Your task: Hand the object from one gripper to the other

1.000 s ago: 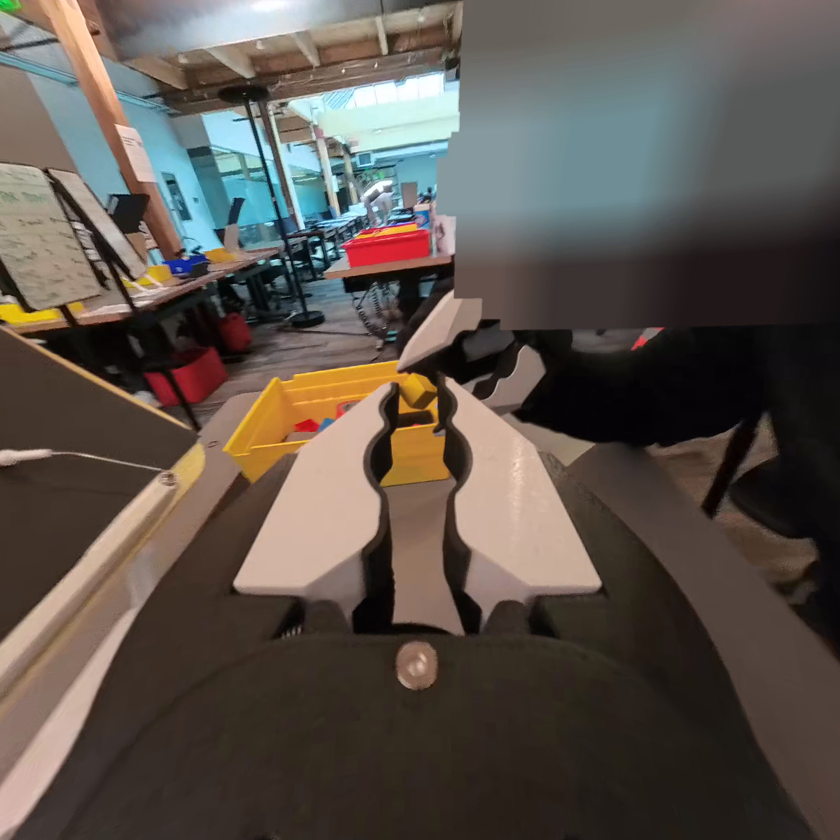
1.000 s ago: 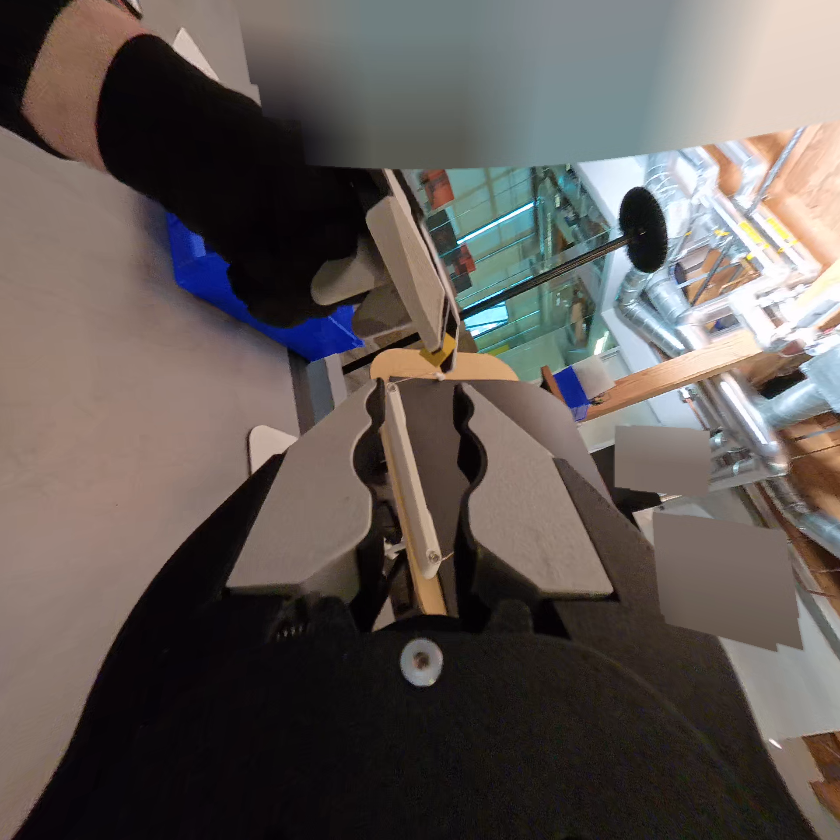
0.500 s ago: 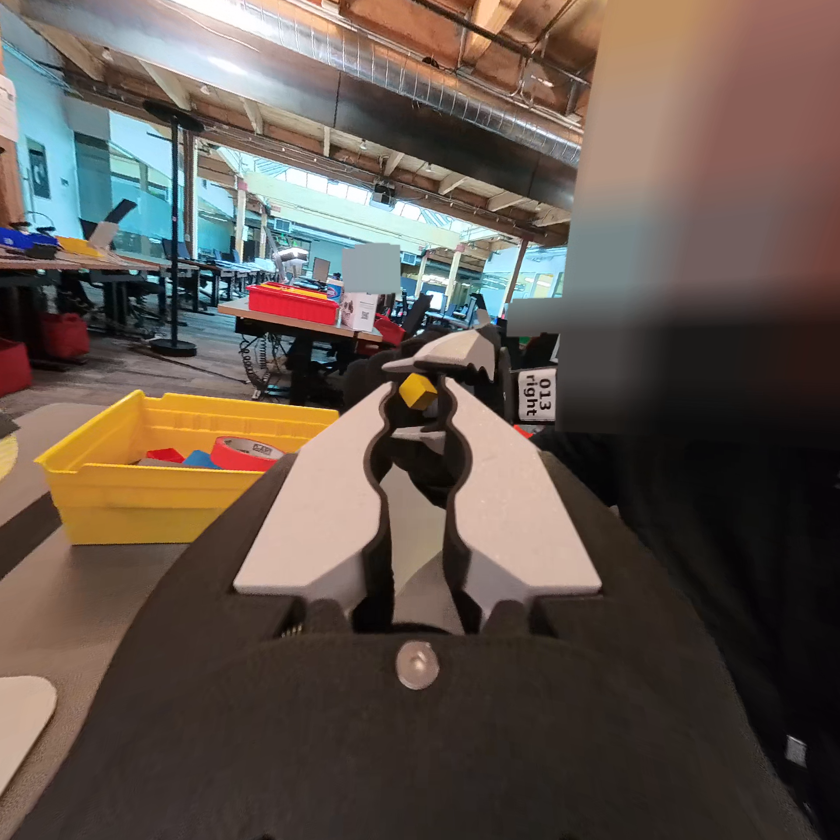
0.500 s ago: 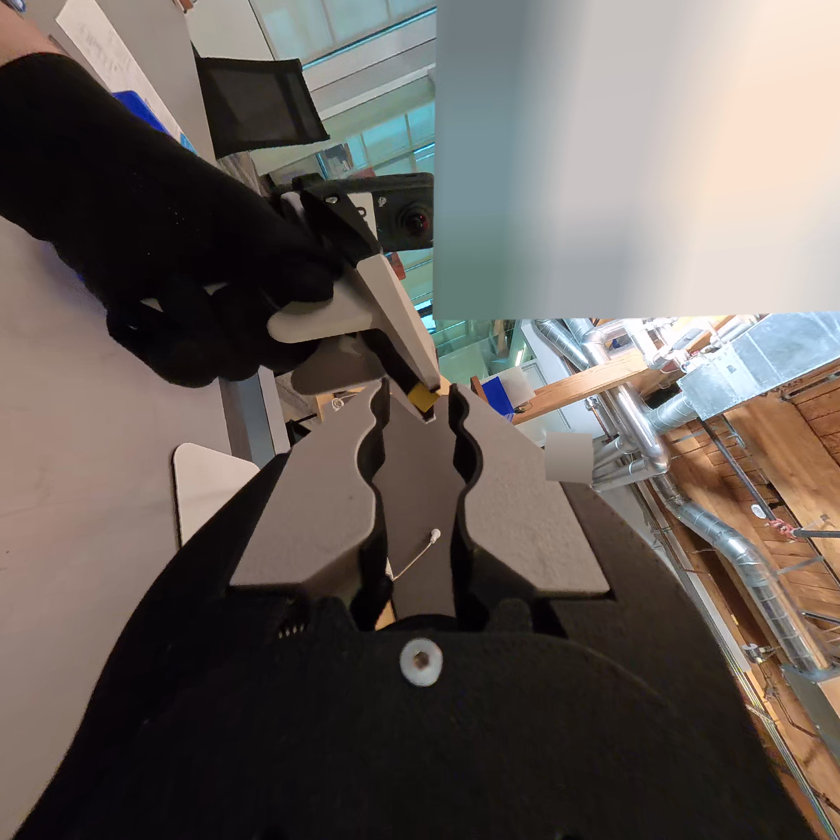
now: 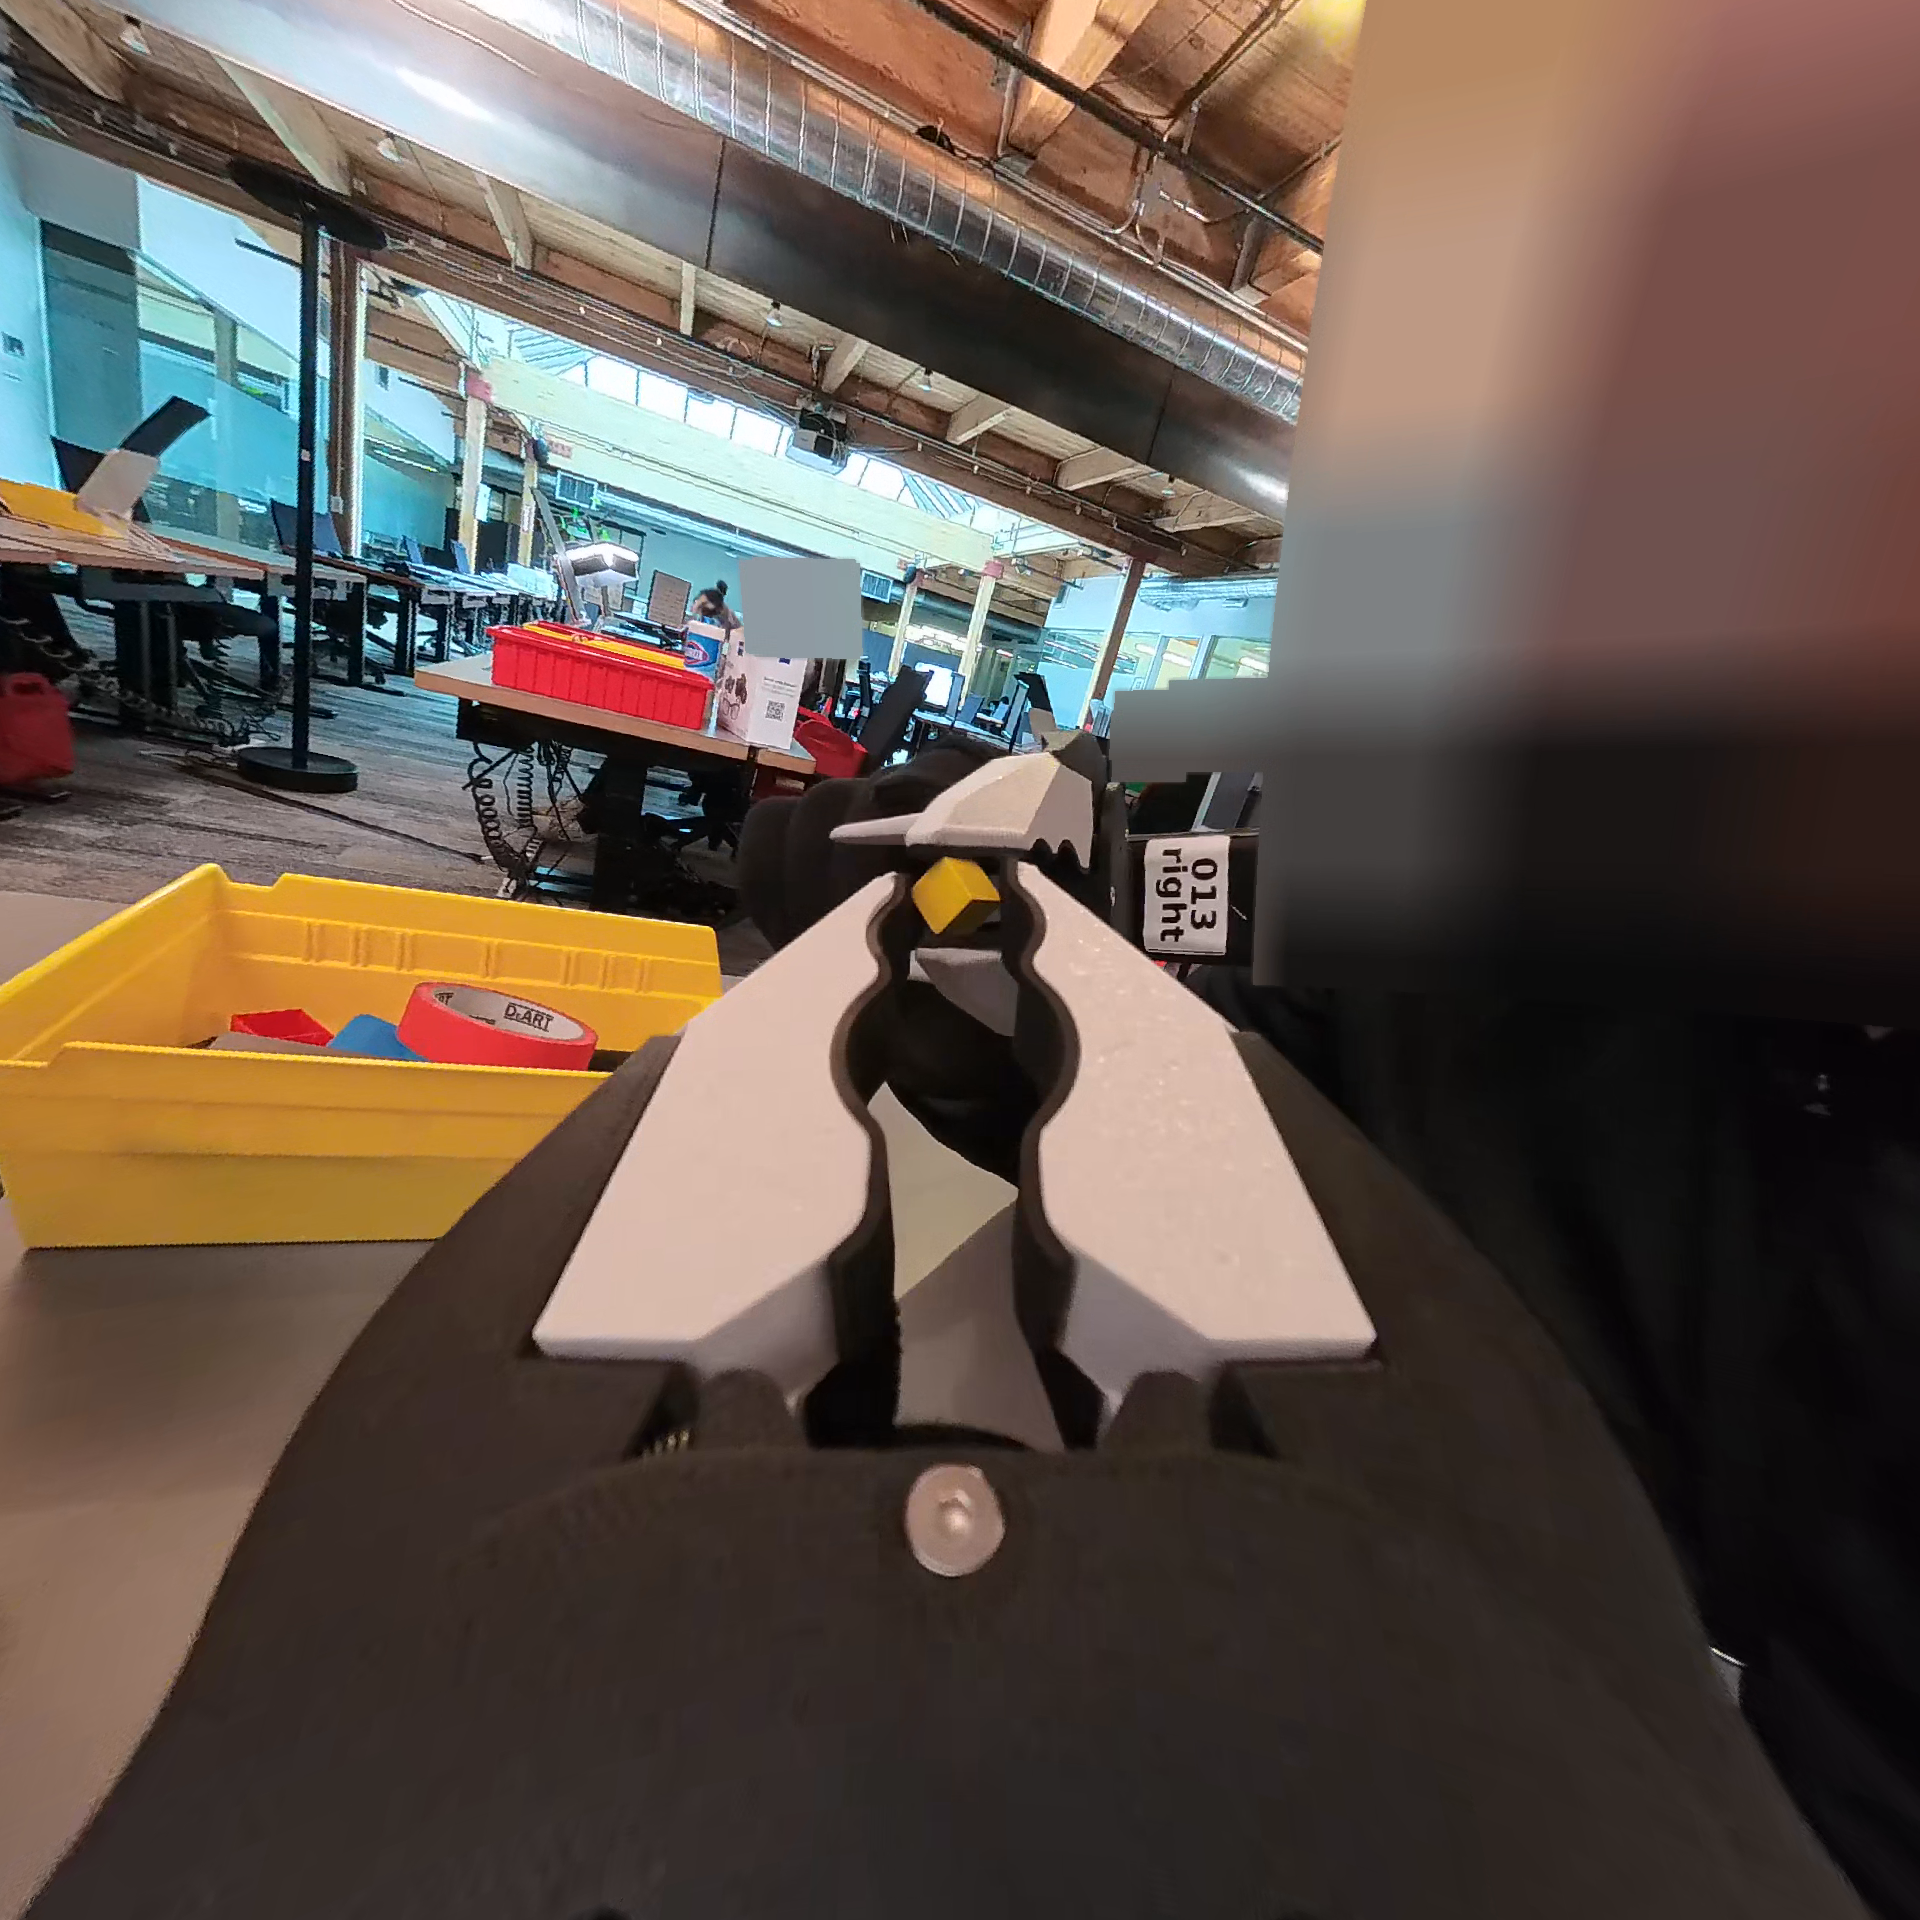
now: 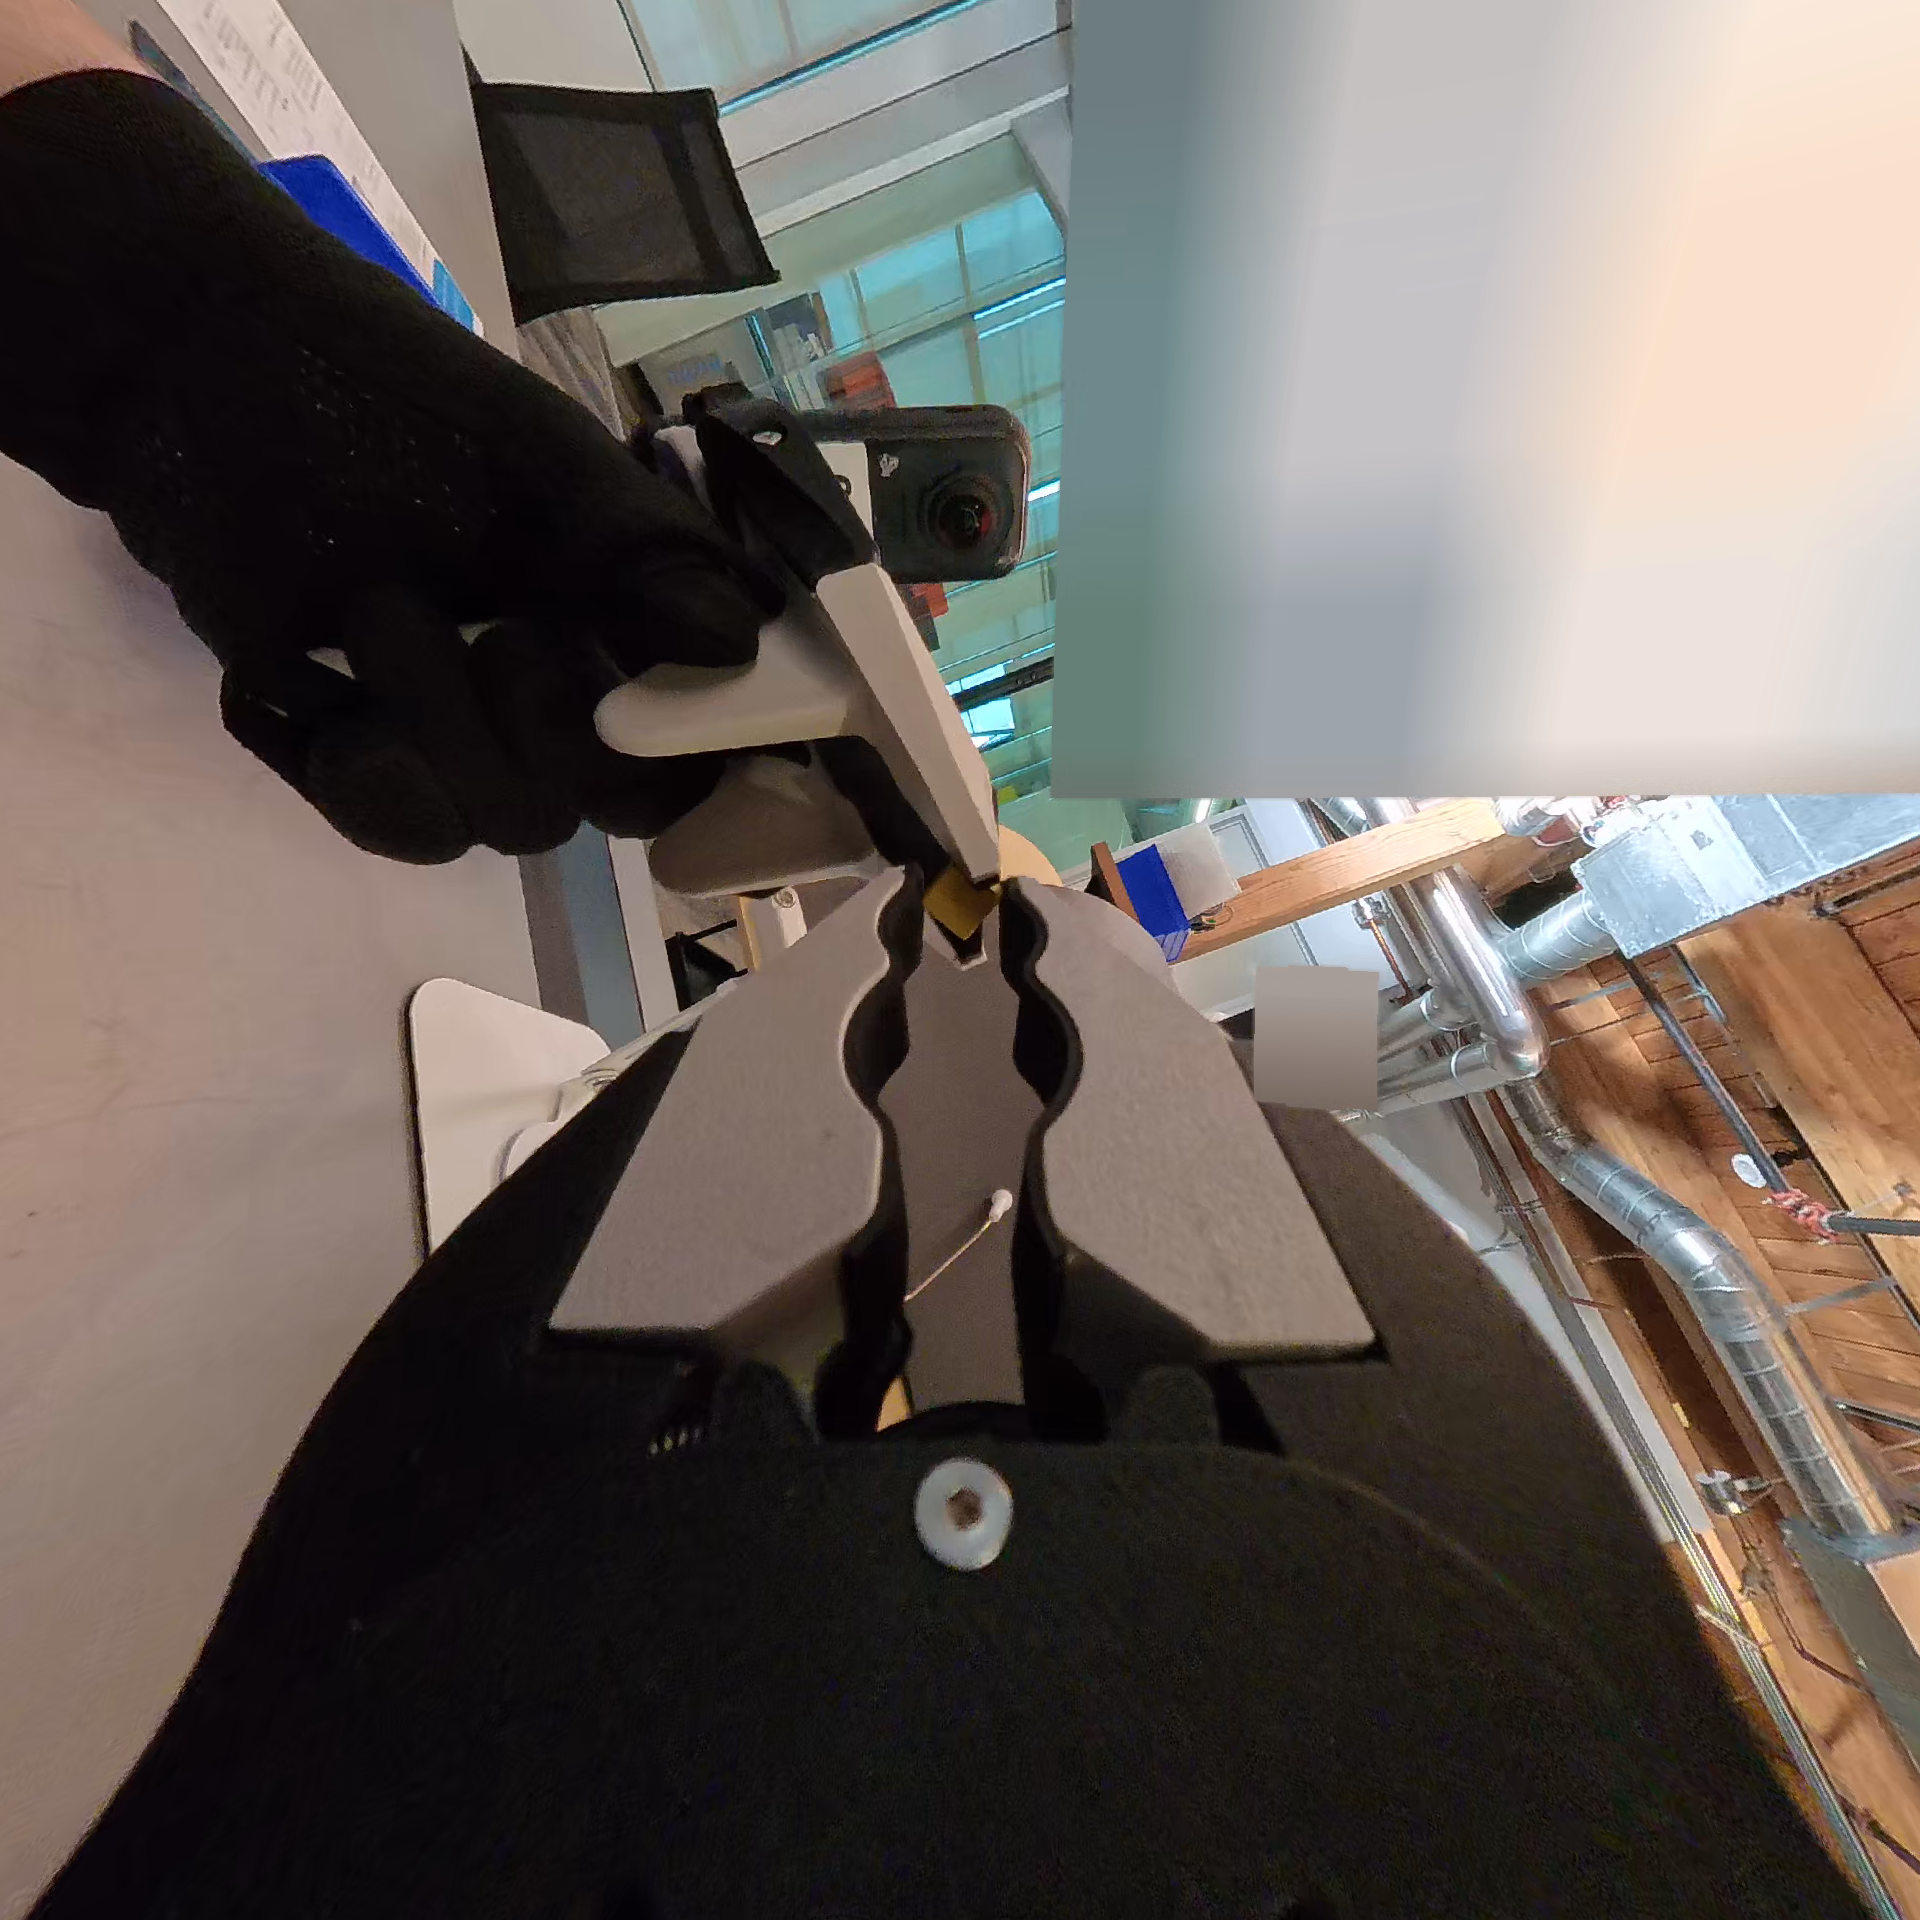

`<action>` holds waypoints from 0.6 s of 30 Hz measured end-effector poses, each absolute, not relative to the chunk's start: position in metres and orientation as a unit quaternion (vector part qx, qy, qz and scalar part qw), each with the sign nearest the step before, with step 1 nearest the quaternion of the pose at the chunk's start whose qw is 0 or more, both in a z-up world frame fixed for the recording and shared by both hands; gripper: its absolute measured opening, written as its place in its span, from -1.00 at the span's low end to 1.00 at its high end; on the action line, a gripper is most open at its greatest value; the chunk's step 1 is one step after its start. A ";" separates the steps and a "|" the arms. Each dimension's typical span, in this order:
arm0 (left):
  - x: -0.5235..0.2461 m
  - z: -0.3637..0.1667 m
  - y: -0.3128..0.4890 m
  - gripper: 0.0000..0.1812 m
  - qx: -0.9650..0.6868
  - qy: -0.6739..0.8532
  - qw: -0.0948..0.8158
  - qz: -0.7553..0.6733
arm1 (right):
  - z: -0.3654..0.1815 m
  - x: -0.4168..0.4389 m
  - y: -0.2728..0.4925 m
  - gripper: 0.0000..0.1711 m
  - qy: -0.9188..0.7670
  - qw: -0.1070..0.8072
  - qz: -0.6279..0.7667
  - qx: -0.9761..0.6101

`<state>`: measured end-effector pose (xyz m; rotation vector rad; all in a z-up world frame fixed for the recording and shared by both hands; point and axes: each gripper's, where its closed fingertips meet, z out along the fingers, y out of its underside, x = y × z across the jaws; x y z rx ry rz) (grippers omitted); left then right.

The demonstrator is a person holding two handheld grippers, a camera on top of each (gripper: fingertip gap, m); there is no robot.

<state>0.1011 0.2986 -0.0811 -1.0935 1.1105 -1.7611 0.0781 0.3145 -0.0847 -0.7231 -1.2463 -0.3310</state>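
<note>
A small yellow block [image 5: 954, 899] sits between the tips of both grippers, held in the air above the grey table [image 5: 156, 1403]. My left gripper [image 5: 954, 906] is shut on it from the sides. The right gripper's grey fingers [image 5: 987, 816] lie above and below the block. In the right wrist view my right gripper [image 6: 961, 906] has its tips closed against the block [image 6: 961, 899]. The left gripper's white fingers [image 6: 904, 707] clamp the block from across, held by a black-gloved hand [image 6: 364, 520].
A yellow bin [image 5: 312, 1101] stands on the table to the left, holding a red tape roll [image 5: 499, 1023] and red and blue pieces. A white pad [image 6: 478, 1081] lies on the table [image 6: 156, 1039] below the grippers. Desks and a lamp pole stand far behind. The grippers are tip to tip, or close to it.
The two grippers came together tip to tip. The right gripper's fingers narrowed from open to closed around the yellow block. The left gripper kept its hold throughout.
</note>
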 end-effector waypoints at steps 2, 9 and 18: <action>0.102 -0.082 0.300 -0.83 -0.432 0.433 0.383 -0.692 | -0.086 0.079 0.315 -0.87 -0.568 0.737 -0.151 -0.335; 0.101 -0.084 0.315 -0.59 -0.461 0.421 0.403 -0.669 | -0.084 0.105 0.324 -0.86 -0.543 0.734 -0.144 -0.382; 0.090 -0.086 0.332 -0.90 -0.500 0.453 0.471 -0.569 | -0.154 0.276 0.406 -0.85 -0.437 0.591 -0.169 -0.657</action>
